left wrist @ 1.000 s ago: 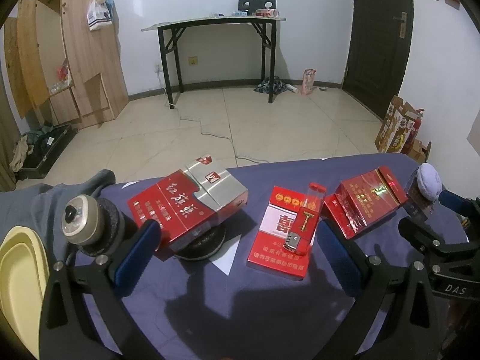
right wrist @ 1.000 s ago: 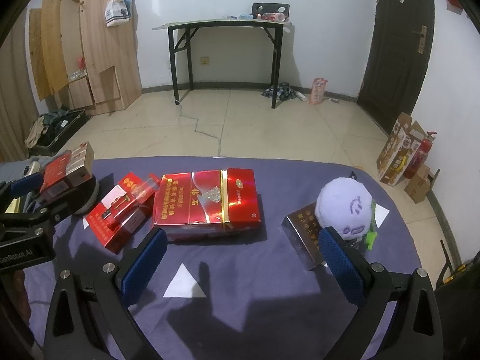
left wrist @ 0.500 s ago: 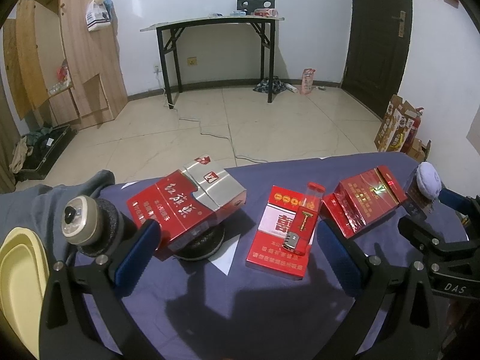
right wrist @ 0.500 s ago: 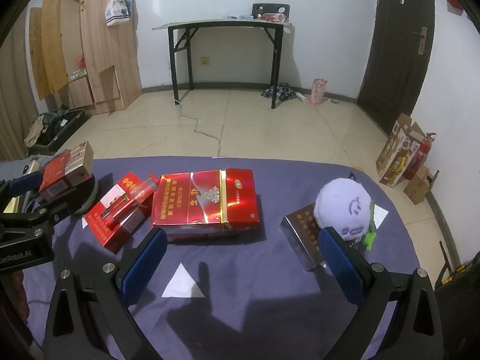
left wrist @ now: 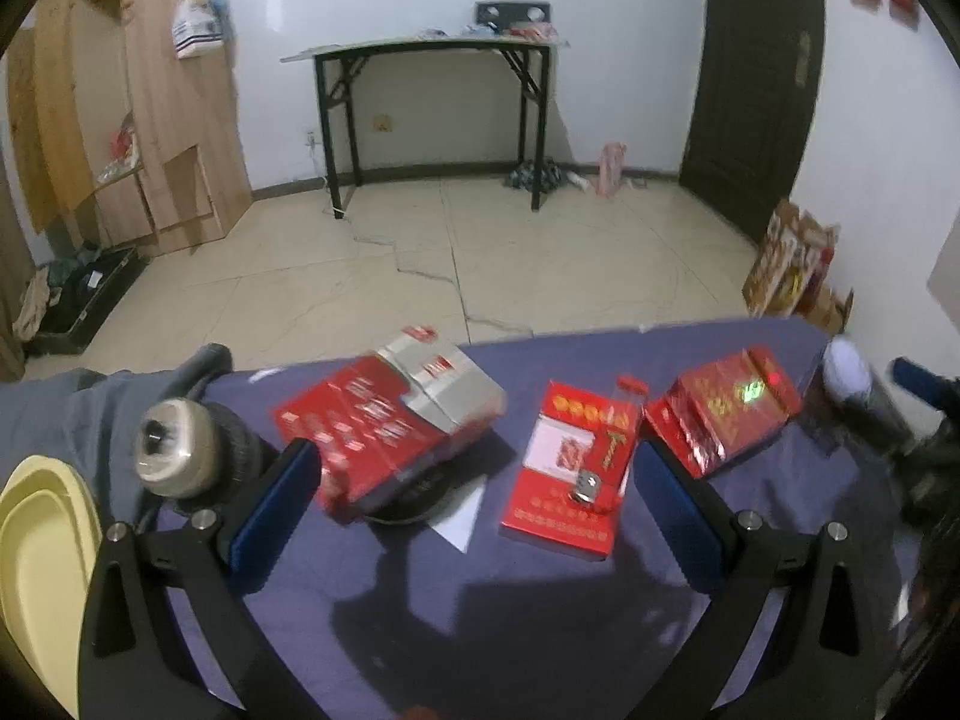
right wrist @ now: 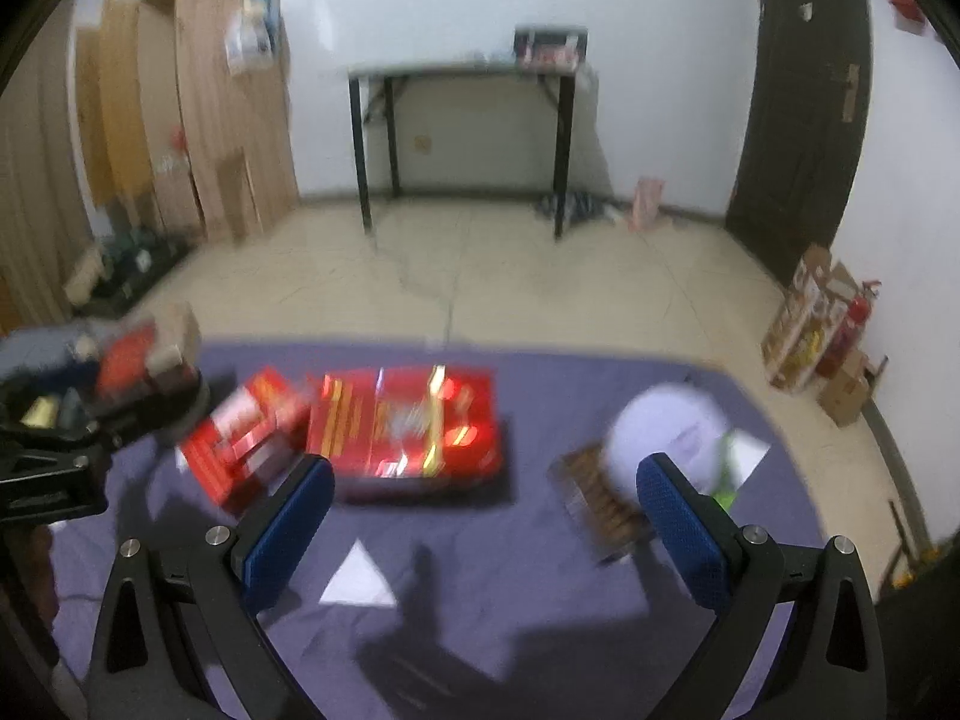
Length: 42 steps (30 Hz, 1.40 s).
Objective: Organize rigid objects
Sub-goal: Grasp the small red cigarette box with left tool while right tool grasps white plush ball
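Observation:
Several red boxes lie on a purple-covered table (left wrist: 540,630). In the left wrist view a red and silver carton (left wrist: 390,414) rests tilted on a black round object, a flat red box (left wrist: 570,468) with a small metal piece on it lies in the middle, and a glossy red box (left wrist: 726,414) lies to the right. My left gripper (left wrist: 474,516) is open and empty, short of the flat red box. In the right wrist view my right gripper (right wrist: 486,516) is open and empty, in front of the glossy red box (right wrist: 408,432), with a white plush ball (right wrist: 666,426) on a dark box (right wrist: 600,504) to the right.
A round speaker-like object (left wrist: 180,450) and yellow bowls (left wrist: 36,552) sit at the table's left. White paper triangles (right wrist: 357,576) lie on the cloth. Beyond the table's far edge are tiled floor, a black-legged table (left wrist: 432,48) and cardboard boxes (right wrist: 810,324) by the right wall.
Both views have gone blurred as both grippers move. The right gripper has shifted so the boxes sit slightly further left and lower in its view. No object was taken hold of.

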Available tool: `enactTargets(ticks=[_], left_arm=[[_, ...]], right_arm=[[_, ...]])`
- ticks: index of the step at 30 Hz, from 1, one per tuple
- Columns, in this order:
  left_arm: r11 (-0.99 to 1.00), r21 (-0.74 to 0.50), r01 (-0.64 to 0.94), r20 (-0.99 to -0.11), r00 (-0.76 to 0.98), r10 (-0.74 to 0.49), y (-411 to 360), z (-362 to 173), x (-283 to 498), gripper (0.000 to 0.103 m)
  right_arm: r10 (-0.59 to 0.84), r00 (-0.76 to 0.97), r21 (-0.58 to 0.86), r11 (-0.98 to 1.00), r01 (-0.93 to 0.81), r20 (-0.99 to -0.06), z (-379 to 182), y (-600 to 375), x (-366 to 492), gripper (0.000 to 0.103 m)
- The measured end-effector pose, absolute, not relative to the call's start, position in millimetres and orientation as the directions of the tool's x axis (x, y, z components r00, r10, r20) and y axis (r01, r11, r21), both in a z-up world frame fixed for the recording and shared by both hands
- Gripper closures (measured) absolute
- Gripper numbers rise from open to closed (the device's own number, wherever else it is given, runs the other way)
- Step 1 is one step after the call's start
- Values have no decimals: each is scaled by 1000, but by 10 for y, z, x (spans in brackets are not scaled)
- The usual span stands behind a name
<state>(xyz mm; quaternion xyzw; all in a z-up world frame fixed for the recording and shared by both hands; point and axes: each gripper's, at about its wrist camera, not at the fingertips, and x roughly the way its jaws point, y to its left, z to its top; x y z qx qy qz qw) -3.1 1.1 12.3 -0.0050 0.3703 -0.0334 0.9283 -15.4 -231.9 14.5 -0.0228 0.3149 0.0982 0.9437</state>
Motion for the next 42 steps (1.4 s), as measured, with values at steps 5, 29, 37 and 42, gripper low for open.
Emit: enactTargets(ticks=[5, 29, 37, 42], left_arm=[[987, -156, 21, -616, 779, -114, 386, 409, -154, 0], [995, -52, 85, -640, 762, -99, 403, 129, 193, 0], [976, -197, -89, -731, 677, -86, 534, -76, 599, 0], [975, -206, -83, -752, 651, -103, 455, -134, 610, 0]], right_arm=[[69, 897, 246, 968, 45, -437, 440, -3371, -347, 0], [83, 785, 107, 994, -21, -614, -138, -3051, 381, 3], [32, 764, 60, 998, 9, -644, -165, -2862, 473, 3], [31, 776, 43, 999, -5, -630, -113, -2762, 498, 3]])
